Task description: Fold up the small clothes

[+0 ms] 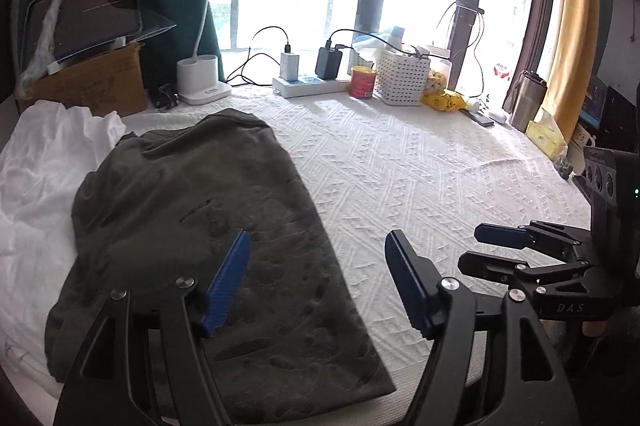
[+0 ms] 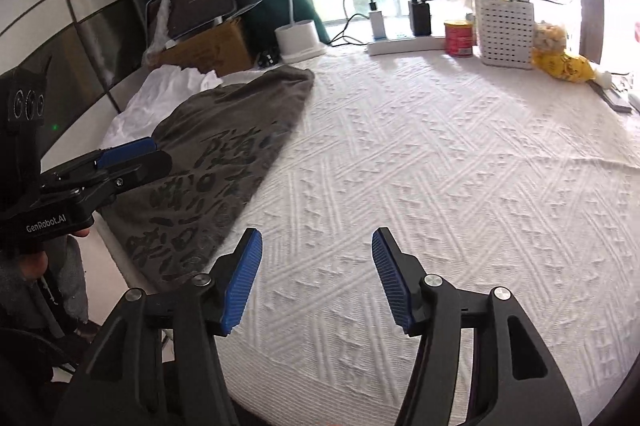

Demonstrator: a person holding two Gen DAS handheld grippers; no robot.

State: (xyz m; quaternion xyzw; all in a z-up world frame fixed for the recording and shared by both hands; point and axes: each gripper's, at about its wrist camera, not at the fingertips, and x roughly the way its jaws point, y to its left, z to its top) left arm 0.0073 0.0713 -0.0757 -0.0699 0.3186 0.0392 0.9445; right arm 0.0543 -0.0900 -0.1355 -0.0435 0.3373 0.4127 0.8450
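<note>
A dark grey garment [image 1: 208, 226] lies folded into a long strip on the white textured table cover [image 1: 420, 178], at the left. It also shows in the right wrist view [image 2: 224, 154] with dark printed characters. A crumpled white garment [image 1: 44, 162] lies to its left. My left gripper [image 1: 318, 250] is open and empty, over the grey garment's right edge. My right gripper [image 2: 316, 250] is open and empty over bare cover, to the right of the grey garment. It shows in the left wrist view [image 1: 492, 246] at the right.
Along the back edge stand a cardboard box [image 1: 92, 82] with a tablet, a white desk lamp [image 1: 200, 78], a power strip [image 1: 308, 86] with chargers, a red can [image 1: 362, 82], a white basket [image 1: 402, 76], yellow snack bags and a steel flask [image 1: 526, 100].
</note>
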